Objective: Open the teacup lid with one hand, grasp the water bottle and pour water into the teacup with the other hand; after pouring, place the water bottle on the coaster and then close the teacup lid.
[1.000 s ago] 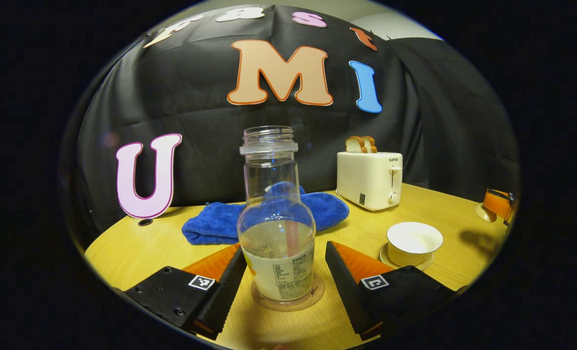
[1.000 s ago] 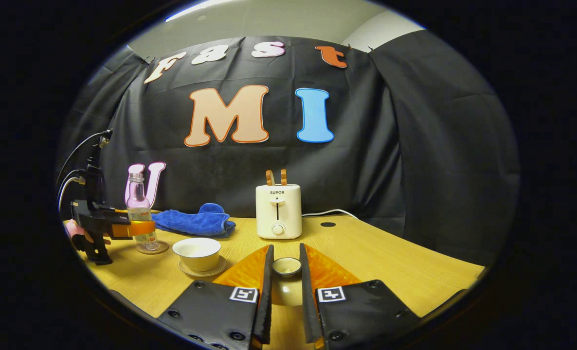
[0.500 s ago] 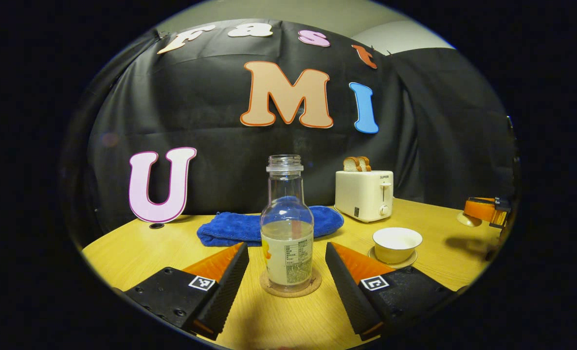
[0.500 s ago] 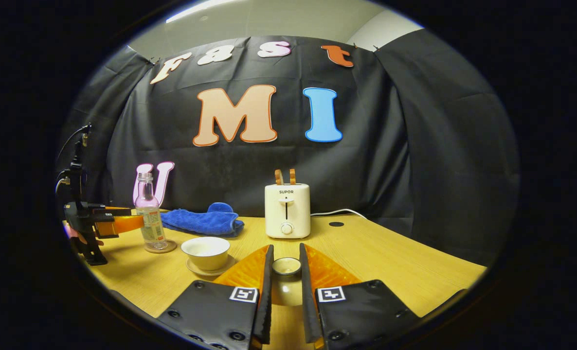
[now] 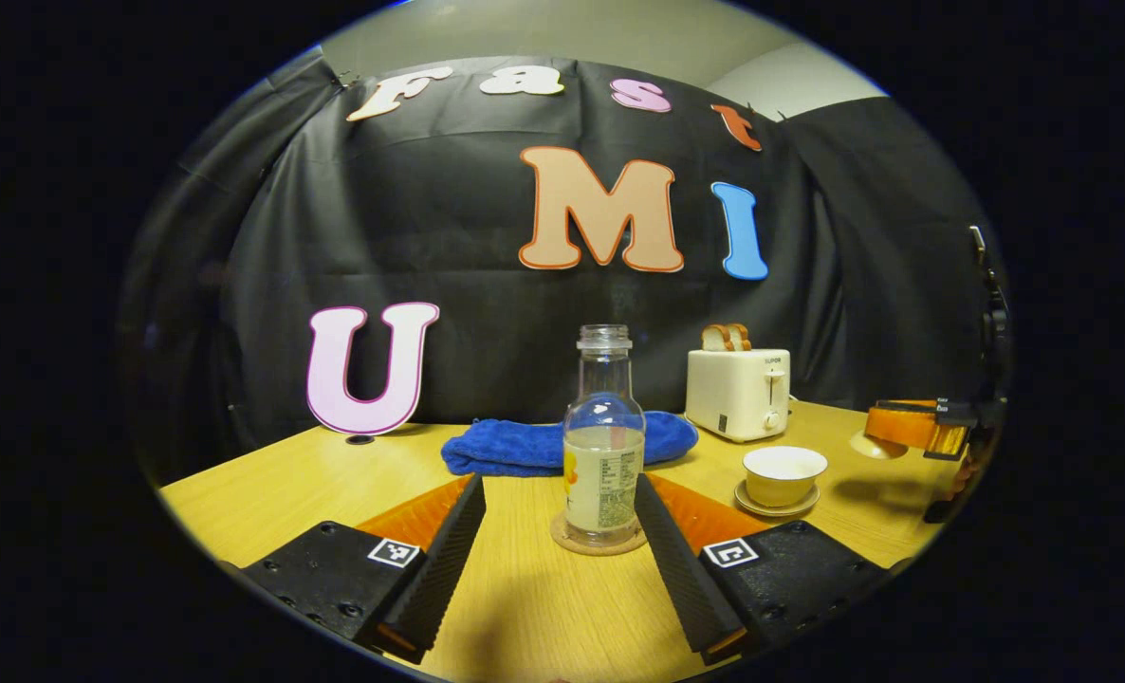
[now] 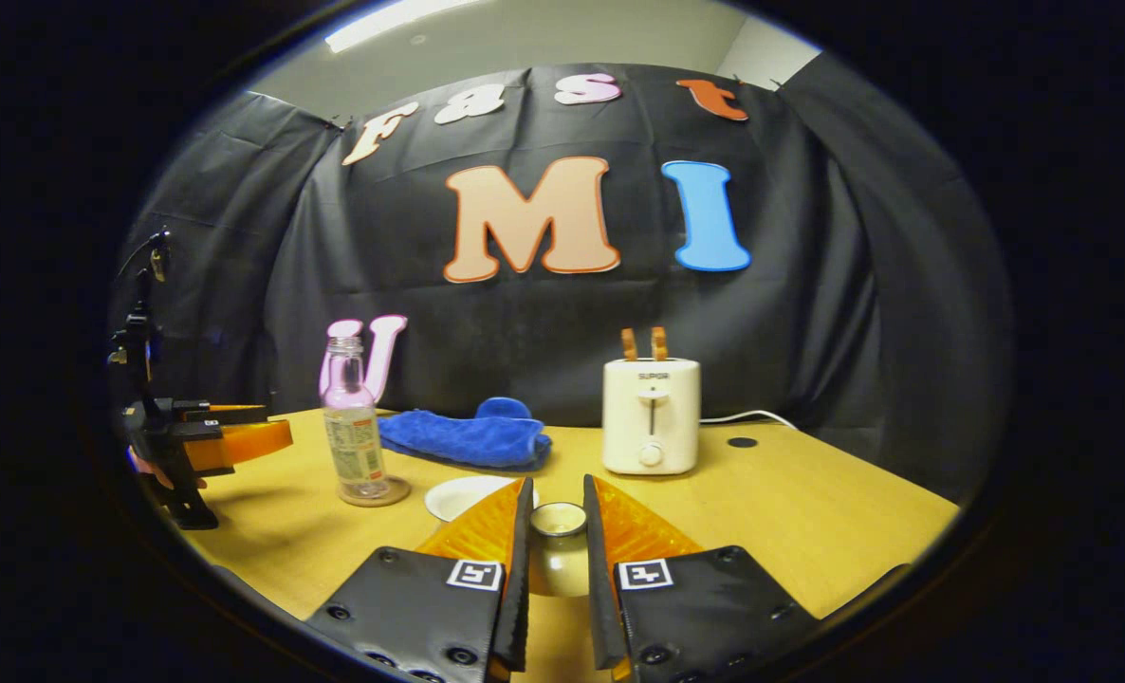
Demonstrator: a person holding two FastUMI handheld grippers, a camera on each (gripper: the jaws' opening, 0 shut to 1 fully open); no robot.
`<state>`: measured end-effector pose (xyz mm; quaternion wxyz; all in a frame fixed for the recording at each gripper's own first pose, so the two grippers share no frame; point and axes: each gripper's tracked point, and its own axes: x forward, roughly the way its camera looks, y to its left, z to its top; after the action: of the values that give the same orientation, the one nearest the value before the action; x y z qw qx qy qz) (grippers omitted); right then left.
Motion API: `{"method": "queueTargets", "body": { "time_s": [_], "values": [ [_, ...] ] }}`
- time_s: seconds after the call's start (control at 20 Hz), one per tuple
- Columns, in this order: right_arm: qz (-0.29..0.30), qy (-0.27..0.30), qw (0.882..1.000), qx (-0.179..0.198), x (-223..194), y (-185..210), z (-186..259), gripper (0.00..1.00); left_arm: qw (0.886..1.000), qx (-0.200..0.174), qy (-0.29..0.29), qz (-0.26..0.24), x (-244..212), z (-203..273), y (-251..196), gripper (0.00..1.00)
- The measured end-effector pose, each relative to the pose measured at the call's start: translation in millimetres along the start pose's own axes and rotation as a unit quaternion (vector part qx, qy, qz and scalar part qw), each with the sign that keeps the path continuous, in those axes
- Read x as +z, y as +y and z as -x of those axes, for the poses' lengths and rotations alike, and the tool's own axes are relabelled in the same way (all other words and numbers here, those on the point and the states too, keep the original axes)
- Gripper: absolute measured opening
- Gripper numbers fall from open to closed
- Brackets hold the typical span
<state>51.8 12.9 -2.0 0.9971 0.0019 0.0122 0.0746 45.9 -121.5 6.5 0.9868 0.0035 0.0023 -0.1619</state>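
left gripper (image 5: 560, 531) jaws gaping wide, empty, bottle (image 5: 604, 451) standing on coaster (image 5: 599, 543) frame-centre | right gripper (image 6: 553, 560) jaws pinching lid (image 6: 558, 520) knob | risk: lid slipping or clipping cup (image 5: 784, 474) rim, tipping it

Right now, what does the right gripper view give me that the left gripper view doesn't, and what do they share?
Right gripper view alone: the teacup lid pinched close-up between the right gripper fingers, and the toaster's white cord.

Left gripper view alone: the open left gripper straddling nothing, with the teacup whole on its saucer.

Shared: water bottle upright on the coaster, blue towel, toaster.
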Motion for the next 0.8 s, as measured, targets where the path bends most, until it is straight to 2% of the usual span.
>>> {"method": "queueTargets", "body": {
  "time_s": [0.35,0.4,0.55,0.6,0.8],
  "values": [
    [-0.001,0.011,0.999,0.043,-5,28,-38,0.31,0.999,0.046,0.002,-0.001,2,11,16,0.92],
    [-0.001,0.02,0.999,0.05,-8,32,-44,0.29,0.999,0.05,0.002,-0.001,2,12,18,0.92],
    [0.0,0.041,0.997,0.066,-14,41,-58,0.31,0.999,0.051,0.002,-0.001,2,12,17,0.92],
    [-0.002,0.04,0.997,0.066,-13,42,-62,0.29,0.999,0.051,0.002,-0.001,2,12,17,0.92],
    [0.002,0.06,0.995,0.077,-21,48,-73,0.3,0.999,0.05,0.001,-0.001,3,12,17,0.92]
  ]
}}
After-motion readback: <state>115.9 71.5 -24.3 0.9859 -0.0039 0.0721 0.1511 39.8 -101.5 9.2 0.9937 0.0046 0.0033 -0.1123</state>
